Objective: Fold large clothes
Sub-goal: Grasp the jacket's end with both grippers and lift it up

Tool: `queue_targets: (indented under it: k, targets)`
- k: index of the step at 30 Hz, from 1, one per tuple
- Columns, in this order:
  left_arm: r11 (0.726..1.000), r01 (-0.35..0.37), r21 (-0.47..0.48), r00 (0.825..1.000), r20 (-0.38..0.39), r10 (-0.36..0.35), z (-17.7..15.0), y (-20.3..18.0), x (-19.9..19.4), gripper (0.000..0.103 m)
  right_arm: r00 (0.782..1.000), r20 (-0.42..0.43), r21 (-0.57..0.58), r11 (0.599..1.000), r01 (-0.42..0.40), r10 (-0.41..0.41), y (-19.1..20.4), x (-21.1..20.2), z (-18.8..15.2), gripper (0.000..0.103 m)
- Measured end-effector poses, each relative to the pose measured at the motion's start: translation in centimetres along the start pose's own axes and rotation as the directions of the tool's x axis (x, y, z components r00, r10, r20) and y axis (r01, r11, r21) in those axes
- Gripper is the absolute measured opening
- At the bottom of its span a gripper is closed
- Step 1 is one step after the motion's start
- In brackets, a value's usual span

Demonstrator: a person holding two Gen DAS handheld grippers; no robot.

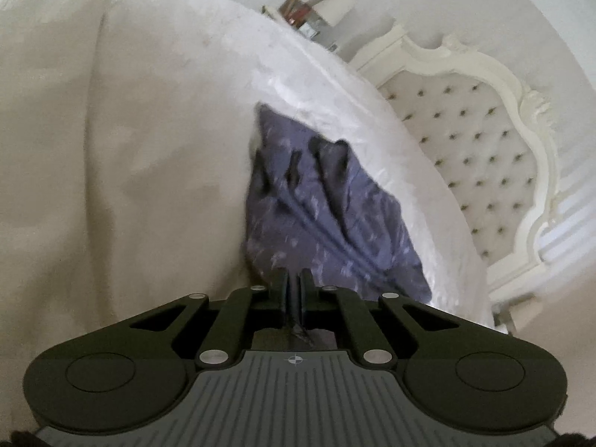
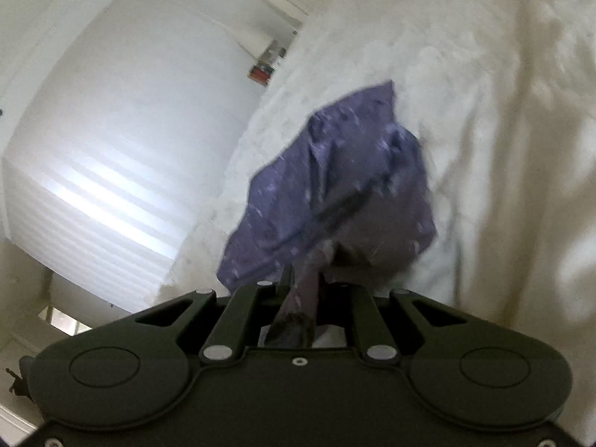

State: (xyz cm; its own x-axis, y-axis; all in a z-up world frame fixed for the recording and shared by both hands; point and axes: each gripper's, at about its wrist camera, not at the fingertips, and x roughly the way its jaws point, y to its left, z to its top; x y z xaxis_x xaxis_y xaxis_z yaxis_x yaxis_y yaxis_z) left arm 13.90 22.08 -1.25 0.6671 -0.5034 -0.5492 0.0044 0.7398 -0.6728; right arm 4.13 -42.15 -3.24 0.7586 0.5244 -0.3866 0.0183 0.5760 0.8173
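Both jaws clamped on purple garment (image 1: 327, 201)

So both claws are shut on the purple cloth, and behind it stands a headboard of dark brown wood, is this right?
Not quite. Both the left claw and the right claw are shut on the purple cloth, but the headboard is cream white with buttoned padding, not dark brown wood. The left wrist view shows it.
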Motion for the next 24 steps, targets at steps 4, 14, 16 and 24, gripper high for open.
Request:
queue_targets:
  k: [4,14,16,24]
  targets:
    - [0.999,0.008,0.033,0.999,0.050,-0.009,2.1,-1.2,0.8,0.000,0.999,0.029,0.019,0.999,-0.045,0.045,0.7,1.6,2.2,0.016]
    - [0.964,-0.030,0.264,0.995,0.100,0.004,5.7,-4.8,2.7,0.009,0.997,0.019,-0.060,0.995,-0.077,0.079,3.8,8.0,6.7,0.016]
    - [0.933,-0.049,0.357,0.998,0.052,0.033,4.3,-5.2,2.7,0.027,0.997,0.016,-0.066,0.995,-0.073,0.074,3.9,8.3,6.3,0.016]
    - [0.947,-0.018,0.320,0.994,-0.097,0.052,-1.4,-3.0,-0.7,0.078,0.998,0.034,-0.035,0.998,-0.051,0.052,2.7,7.4,5.8,0.016]
